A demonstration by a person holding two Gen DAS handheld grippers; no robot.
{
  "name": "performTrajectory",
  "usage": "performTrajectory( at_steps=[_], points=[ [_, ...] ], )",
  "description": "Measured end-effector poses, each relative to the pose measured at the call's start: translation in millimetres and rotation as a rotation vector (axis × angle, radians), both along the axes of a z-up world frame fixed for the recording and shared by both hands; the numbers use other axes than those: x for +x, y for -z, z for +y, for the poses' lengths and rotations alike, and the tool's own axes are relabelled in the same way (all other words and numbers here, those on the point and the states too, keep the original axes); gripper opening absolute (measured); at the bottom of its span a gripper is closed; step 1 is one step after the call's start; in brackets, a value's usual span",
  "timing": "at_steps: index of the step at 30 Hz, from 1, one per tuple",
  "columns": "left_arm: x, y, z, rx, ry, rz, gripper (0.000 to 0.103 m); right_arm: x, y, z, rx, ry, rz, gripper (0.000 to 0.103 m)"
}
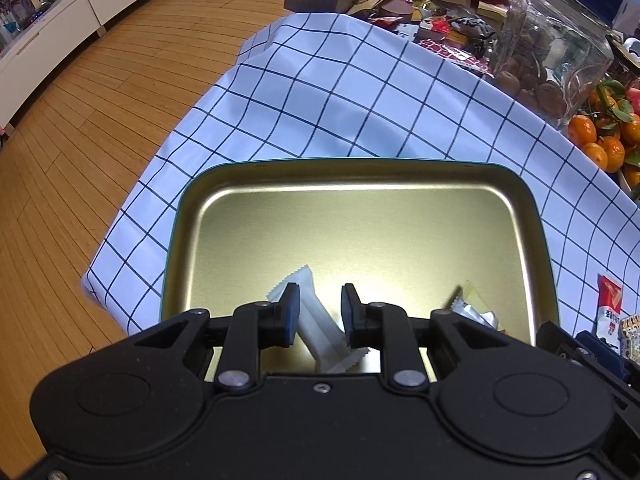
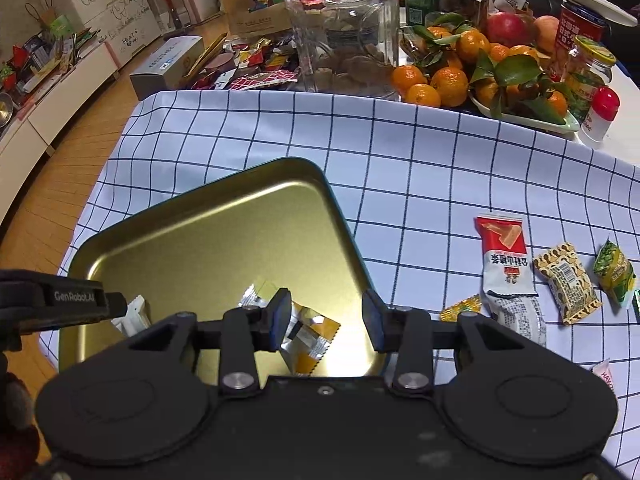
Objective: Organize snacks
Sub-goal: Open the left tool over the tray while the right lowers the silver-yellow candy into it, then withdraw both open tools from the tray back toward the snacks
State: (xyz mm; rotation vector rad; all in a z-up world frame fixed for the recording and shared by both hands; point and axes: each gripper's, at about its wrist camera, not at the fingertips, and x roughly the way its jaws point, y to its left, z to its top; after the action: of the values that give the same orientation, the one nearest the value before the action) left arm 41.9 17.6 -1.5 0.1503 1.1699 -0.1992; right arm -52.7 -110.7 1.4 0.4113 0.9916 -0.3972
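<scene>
A gold tray (image 1: 360, 232) with a teal rim lies on the checked cloth. My left gripper (image 1: 320, 312) is low over its near left part, shut on a white snack packet (image 1: 320, 332) that runs slantwise between the pads. My right gripper (image 2: 326, 318) stands open over the tray (image 2: 200, 248); a yellow and silver packet (image 2: 310, 342) lies under it by the left pad, apart from the right pad. A second such packet (image 2: 258, 295) lies just beyond. On the cloth to the right lie a red and white packet (image 2: 504, 264), a peanut-patterned packet (image 2: 564, 284) and a green packet (image 2: 614, 276).
A small yellow candy (image 2: 460, 310) lies by the tray's right rim. Behind the cloth stand a glass jar (image 2: 344, 32), a dish of mandarins (image 2: 452, 80), a heap of wrappers (image 2: 256, 68) and a grey box (image 2: 168, 64). The cloth hangs over the table's left edge above wooden floor (image 1: 80, 160).
</scene>
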Motion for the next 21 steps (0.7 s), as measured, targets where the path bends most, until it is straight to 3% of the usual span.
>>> performTrajectory(
  at_steps=[21],
  points=[
    [-47.3,-1.6,-80.4,-0.018,0.189,-0.013,0.029,-58.9,-7.2,-78.6,-0.018,0.162,0.013,0.042]
  ],
)
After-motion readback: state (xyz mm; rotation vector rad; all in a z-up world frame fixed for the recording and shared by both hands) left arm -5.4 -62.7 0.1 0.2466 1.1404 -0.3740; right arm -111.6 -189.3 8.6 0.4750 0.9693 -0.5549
